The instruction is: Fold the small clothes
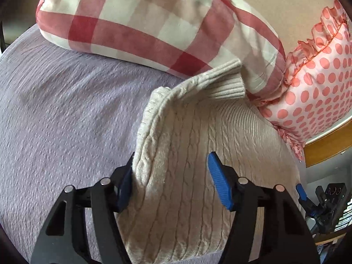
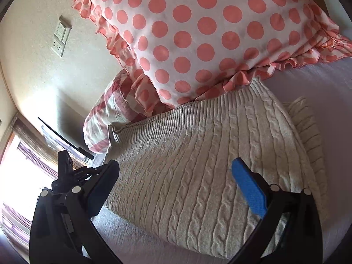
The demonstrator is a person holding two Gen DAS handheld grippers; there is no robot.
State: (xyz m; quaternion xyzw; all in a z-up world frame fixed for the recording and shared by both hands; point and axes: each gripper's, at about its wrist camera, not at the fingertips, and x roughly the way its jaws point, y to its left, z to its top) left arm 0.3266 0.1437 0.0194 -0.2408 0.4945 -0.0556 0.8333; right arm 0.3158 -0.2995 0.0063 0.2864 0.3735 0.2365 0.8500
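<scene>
A cream cable-knit sweater [image 1: 189,154] lies on the lilac bedspread [image 1: 61,114], partly folded, with a ribbed cuff [image 1: 224,81] turned up against the pillows. My left gripper [image 1: 171,176] is open just above it; its left finger touches the raised folded edge, and nothing is clamped. In the right wrist view the sweater [image 2: 198,165] fills the middle, its ribbed hem against the dotted pillow. My right gripper [image 2: 176,176] is open over the sweater and holds nothing. The right gripper also shows at the far right of the left wrist view [image 1: 312,198].
A red and white checked pillow [image 1: 140,22] and a pink polka-dot frilled pillow [image 2: 198,33] lie at the head of the bed, touching the sweater. A wooden bed frame edge [image 1: 325,149] shows at right. A wall with a socket plate [image 2: 60,37] and a bright window lie left.
</scene>
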